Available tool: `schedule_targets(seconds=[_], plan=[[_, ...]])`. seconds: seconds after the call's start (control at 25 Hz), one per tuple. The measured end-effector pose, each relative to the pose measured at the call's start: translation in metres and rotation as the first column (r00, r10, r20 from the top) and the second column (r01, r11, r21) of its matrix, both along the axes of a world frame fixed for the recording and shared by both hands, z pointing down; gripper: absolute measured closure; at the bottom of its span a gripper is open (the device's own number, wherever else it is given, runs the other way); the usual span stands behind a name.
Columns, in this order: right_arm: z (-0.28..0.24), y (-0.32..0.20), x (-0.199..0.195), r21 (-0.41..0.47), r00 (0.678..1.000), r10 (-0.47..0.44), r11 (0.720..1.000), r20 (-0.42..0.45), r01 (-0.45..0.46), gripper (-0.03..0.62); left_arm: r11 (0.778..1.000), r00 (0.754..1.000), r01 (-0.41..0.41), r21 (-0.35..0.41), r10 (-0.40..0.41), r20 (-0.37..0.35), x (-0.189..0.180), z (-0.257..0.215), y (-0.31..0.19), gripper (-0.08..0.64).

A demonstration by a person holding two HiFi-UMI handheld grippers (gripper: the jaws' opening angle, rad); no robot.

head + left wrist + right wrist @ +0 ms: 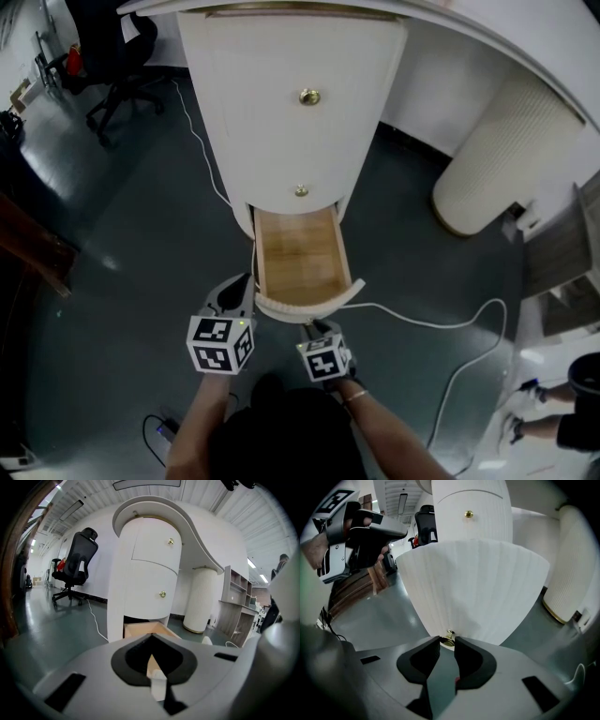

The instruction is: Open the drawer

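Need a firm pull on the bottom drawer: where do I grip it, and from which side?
Grip the brass knob at the middle of the drawer front, straight from the front: that curved, ribbed face offers nothing else to pinch. The right gripper has its jaws closed on it.

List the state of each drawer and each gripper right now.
Bottom drawer: pulled open, empty.
Middle drawer: shut.
Top drawer: shut.
Right gripper: closed on the bottom drawer's knob.
Left gripper: jaws together, holding nothing.
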State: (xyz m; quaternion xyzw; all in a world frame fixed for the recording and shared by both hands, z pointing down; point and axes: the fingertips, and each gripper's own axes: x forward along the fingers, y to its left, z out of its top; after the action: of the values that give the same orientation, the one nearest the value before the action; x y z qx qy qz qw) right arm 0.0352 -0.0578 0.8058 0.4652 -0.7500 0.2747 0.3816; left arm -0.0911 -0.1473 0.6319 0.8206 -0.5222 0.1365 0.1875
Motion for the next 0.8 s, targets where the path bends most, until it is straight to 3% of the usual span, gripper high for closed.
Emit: schedule_targets(seconds=[0.6,0.8], plan=[[-0.001,0.021,0.001,-0.044,0.999,-0.032,0.999,-0.019,0.031,0.497,1.000,1.000,0.011,-0.002,-0.011,0.006,-0.008,-0.001,0.007,0.557],[-0.021,0.022,0.013,0.006,1.000,0.017,1.000,0.011,-0.017,0.497,1.000,1.000,0.005,-0.005,-0.005,0.007,-0.006,0.000,0.010,0.557]])
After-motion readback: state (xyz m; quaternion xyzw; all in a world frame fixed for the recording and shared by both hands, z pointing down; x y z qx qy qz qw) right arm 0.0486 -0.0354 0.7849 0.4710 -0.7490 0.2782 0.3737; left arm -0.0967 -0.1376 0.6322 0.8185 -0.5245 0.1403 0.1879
